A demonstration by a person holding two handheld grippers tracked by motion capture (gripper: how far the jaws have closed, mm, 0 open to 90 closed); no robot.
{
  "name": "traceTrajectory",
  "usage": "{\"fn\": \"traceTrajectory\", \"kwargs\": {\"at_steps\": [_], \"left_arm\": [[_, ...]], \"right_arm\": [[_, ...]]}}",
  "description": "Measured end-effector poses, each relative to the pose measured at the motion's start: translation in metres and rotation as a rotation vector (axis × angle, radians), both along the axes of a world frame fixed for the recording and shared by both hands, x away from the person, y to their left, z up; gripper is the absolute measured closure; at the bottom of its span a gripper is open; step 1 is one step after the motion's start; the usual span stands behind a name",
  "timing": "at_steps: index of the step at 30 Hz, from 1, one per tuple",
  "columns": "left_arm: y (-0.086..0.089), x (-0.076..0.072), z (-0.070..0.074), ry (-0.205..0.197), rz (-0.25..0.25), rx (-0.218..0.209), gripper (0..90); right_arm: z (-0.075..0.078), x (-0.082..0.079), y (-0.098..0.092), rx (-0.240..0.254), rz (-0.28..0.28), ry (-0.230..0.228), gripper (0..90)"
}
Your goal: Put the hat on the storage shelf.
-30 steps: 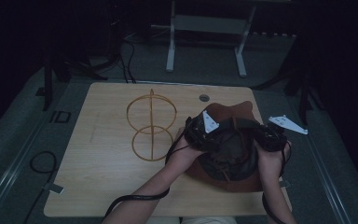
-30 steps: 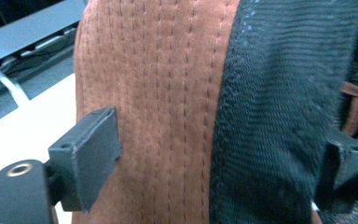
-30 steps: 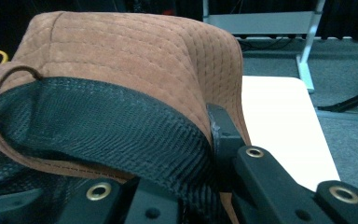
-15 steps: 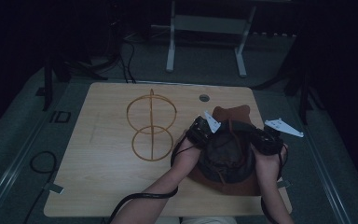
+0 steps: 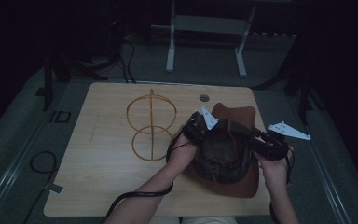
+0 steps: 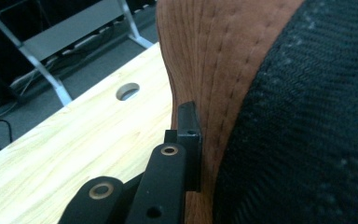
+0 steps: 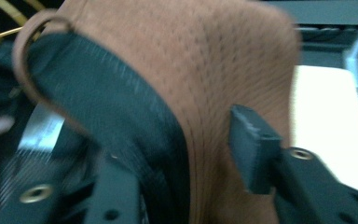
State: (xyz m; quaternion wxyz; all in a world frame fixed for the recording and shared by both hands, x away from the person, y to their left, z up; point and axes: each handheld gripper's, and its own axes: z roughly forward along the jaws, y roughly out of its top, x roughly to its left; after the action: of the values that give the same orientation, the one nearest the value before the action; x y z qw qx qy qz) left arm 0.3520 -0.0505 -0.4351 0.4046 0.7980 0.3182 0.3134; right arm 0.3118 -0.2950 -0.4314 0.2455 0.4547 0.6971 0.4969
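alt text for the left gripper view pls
The left gripper is clamped on the stitched brown brim of a hat, whose dark mesh lining covers the right side. Behind lies a light wooden table with a round hole.

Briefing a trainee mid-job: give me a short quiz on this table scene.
1. True or false: the hat is turned with its opening facing up.
2. Fill in: in the high view, the wire stand stands on the table to the hat's ____.
3. What do the left tongs clamp? A) the hat's brim B) a cup C) a cable

Key: 1 true; 2 left; 3 A.
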Motion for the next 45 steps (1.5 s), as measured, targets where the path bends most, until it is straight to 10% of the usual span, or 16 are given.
{"fn": "traceTrajectory", "kwargs": {"at_steps": [23, 25, 27, 34, 39, 45], "left_arm": [[0.017, -0.022, 0.008, -0.074, -0.042, -0.019, 87.7], [0.019, -0.023, 0.008, -0.085, -0.052, -0.011, 87.7], [0.023, -0.027, 0.011, -0.104, -0.088, -0.033, 87.7], [0.035, -0.035, 0.016, -0.123, -0.151, -0.066, 87.6], [0.051, -0.040, 0.012, -0.138, -0.213, -0.115, 87.6], [0.066, -0.046, 0.012, -0.178, -0.413, -0.191, 87.6]], "right_arm": [[0.021, -0.051, -0.051, 0.015, 0.353, -0.055, 41.6], [0.023, -0.053, -0.054, 0.027, 0.351, -0.069, 42.2], [0.026, -0.052, -0.065, -0.035, 0.222, -0.105, 42.4], [0.012, -0.030, -0.085, -0.079, 0.124, -0.055, 42.5], [-0.007, -0.011, -0.086, -0.094, 0.140, -0.010, 42.0], [-0.012, -0.002, -0.067, -0.052, 0.251, 0.007, 42.0]]}}
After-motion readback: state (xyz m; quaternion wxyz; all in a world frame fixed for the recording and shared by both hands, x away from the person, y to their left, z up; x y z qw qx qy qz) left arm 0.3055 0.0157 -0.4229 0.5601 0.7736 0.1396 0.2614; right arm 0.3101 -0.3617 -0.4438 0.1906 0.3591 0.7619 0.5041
